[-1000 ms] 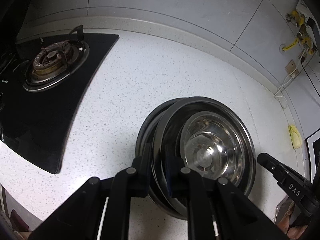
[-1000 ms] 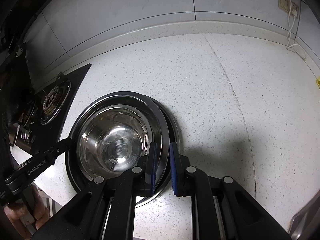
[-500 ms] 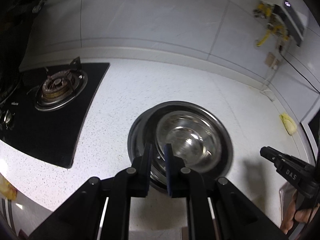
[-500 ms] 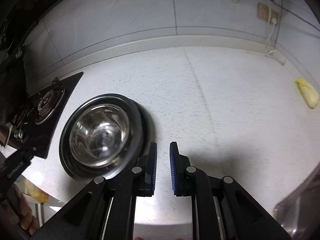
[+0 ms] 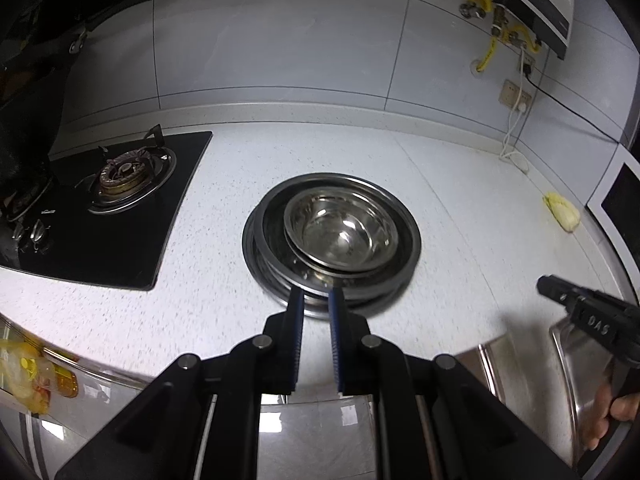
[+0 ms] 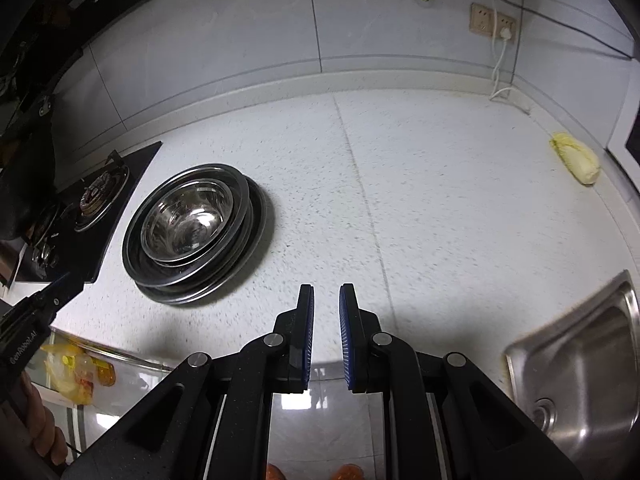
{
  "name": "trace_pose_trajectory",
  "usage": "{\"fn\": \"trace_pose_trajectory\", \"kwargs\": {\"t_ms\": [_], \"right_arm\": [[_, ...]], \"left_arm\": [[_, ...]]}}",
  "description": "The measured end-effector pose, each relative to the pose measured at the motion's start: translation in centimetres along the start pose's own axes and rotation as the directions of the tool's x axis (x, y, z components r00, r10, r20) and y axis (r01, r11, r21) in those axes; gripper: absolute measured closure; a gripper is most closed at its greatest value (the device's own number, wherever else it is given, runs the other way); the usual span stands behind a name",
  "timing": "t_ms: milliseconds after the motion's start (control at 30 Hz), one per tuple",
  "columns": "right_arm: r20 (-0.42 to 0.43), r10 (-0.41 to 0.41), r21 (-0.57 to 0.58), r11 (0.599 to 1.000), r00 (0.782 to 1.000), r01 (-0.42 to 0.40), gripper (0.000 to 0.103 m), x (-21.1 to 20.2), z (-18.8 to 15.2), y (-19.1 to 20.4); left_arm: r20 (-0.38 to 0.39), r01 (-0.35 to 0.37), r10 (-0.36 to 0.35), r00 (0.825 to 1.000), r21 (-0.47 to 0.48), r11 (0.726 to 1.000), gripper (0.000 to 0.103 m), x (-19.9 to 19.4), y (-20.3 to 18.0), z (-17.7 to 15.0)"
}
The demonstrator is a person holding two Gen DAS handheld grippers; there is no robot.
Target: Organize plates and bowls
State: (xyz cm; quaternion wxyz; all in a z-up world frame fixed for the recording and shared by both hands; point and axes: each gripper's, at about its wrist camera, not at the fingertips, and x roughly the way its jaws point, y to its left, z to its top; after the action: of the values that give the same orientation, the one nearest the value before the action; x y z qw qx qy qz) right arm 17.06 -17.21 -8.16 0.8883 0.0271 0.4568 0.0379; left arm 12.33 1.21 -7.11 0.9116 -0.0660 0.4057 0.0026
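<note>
A steel bowl [image 5: 342, 232] sits inside a stack of steel plates [image 5: 400, 276] on the white speckled counter. The stack also shows in the right wrist view [image 6: 256, 216], with the bowl [image 6: 186, 220] on top. My left gripper [image 5: 316, 294] hangs just above the stack's near rim, jaws a narrow gap apart, holding nothing. My right gripper [image 6: 326, 292] is over bare counter to the right of the stack, jaws a narrow gap apart and empty. It shows at the right edge of the left wrist view [image 5: 560, 292].
A black gas hob [image 5: 116, 208] lies left of the stack. A steel sink [image 6: 580, 360] is at the front right. A yellow sponge [image 6: 576, 158] lies at the far right by the wall. Sockets and cables [image 6: 496, 28] hang on the tiled wall.
Both grippers have let go of the plate rims and pulled back and up from the stack. The stack now rests flat on the counter.
</note>
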Motion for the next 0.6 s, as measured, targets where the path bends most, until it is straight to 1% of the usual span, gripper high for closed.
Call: {"fn": "trace_pose_trajectory", "kwargs": {"t_ms": [200, 267, 300, 333, 500, 600], "right_arm": [[0.060, -0.038, -0.028, 0.999, 0.997, 0.040, 0.090, -3.2, -1.7, -0.4], [0.075, -0.040, -0.031, 0.999, 0.996, 0.042, 0.083, -4.0, -2.1, -0.5], [0.087, -0.046, -0.034, 0.998, 0.995, 0.049, 0.076, -4.6, -2.4, -0.6], [0.099, -0.056, -0.034, 0.998, 0.994, 0.059, 0.071, -5.0, -2.6, -0.6], [0.138, -0.055, -0.040, 0.997, 0.989, 0.061, 0.071, -7.1, -3.2, -1.1], [0.158, -0.050, -0.032, 0.998, 0.986, 0.056, 0.066, -8.3, -3.6, -1.4]], "left_arm": [[0.016, -0.016, 0.016, 1.000, -0.007, 1.000, 0.091, -2.0, -0.5, -1.3], [0.028, -0.022, 0.021, 0.999, 0.004, 1.000, 0.091, -2.8, -0.8, -1.6], [0.031, -0.020, 0.020, 0.999, 0.003, 1.000, 0.091, -3.0, -0.7, -1.7], [0.035, -0.017, 0.017, 0.999, -0.001, 1.000, 0.091, -3.5, -0.8, -1.9], [0.072, -0.009, 0.009, 0.997, 0.003, 1.000, 0.091, -5.5, -0.8, -1.9], [0.106, -0.021, 0.020, 0.994, 0.010, 1.000, 0.091, -6.9, -1.0, -1.9]]}}
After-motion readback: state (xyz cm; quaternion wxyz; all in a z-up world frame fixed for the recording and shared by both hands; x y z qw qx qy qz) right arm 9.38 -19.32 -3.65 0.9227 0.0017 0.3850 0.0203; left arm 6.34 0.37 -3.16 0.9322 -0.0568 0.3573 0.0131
